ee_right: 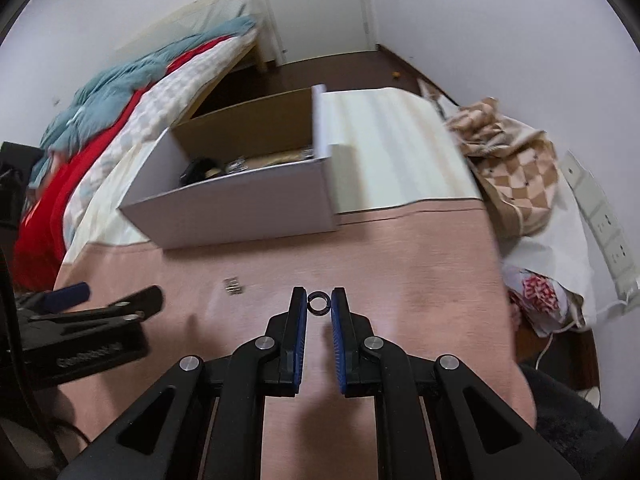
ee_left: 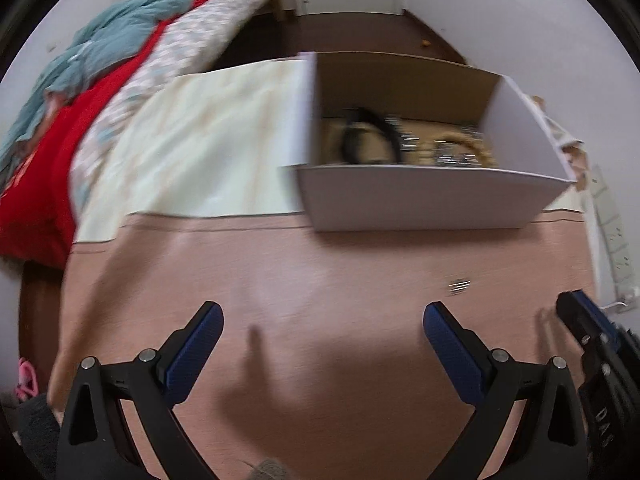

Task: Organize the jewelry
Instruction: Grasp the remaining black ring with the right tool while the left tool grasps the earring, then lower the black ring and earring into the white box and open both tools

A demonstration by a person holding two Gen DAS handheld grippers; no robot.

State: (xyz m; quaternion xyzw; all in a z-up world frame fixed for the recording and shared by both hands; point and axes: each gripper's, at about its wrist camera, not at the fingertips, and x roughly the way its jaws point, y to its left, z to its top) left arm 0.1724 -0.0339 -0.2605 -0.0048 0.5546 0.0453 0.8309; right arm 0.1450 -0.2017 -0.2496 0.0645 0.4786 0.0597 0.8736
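My right gripper [ee_right: 319, 294] is shut on a small black ring [ee_right: 319, 303], pinched between its blue pads just above the pink tabletop [ee_right: 420, 264]. My left gripper [ee_left: 323, 314] hangs open over bare tabletop with nothing between its fingers; in the right wrist view the left gripper [ee_right: 108, 296] sits at the left. A small silver piece [ee_left: 459, 286] lies on the table between the two grippers, also seen as the silver piece [ee_right: 233, 285]. Behind stands a white box [ee_left: 420, 200] holding a black band [ee_left: 372, 128], a beaded bracelet [ee_left: 476, 148] and silver bits. The right gripper's tip [ee_left: 576, 312] shows at the right edge.
A cream cloth [ee_left: 208, 148] lies beside the box. Red and teal bedding [ee_left: 60, 128] is piled at the left. A checkered cloth [ee_right: 516, 168] and a white power strip [ee_right: 604, 224] sit off the table's right edge. A door [ee_right: 316, 4] stands at the back.
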